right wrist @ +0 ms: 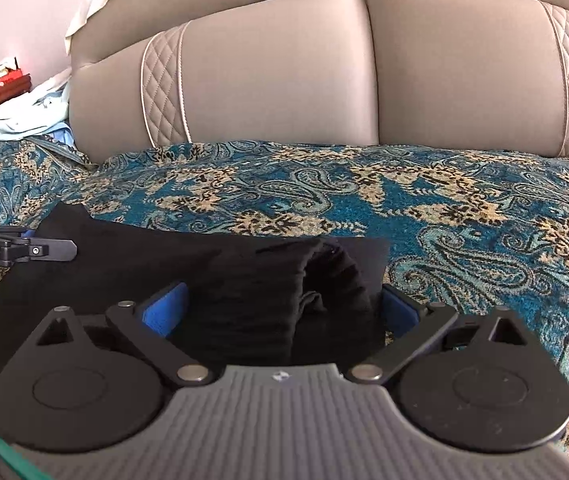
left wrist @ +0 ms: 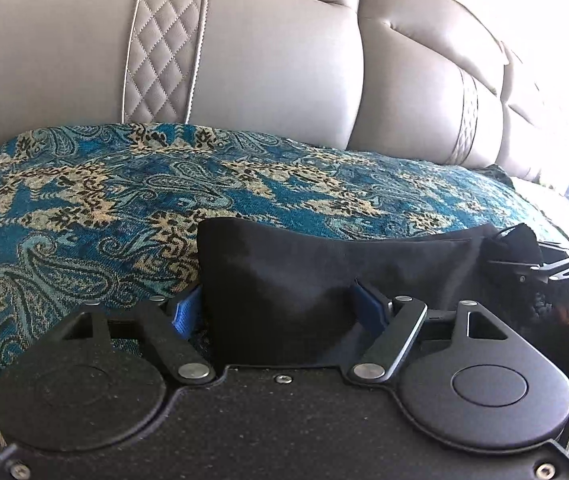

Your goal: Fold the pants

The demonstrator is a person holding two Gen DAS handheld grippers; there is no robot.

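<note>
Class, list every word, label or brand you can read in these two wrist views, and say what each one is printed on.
"enRobot.AI": white letters on the left claw body, seen at the left edge of the right wrist view; the start of the word is cut off.
"DAS": pale letters on the right claw body, at the right edge of the left wrist view; it is cut off by the edge.
Small round emblem on the grey ribbed housing: too small to read.

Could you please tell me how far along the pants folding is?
Done: the black fabric pants already lie as a compact folded bundle on the teal paisley cover. In hand: both claws, left and right, straddle its near edge. Left: any final fold.
</note>
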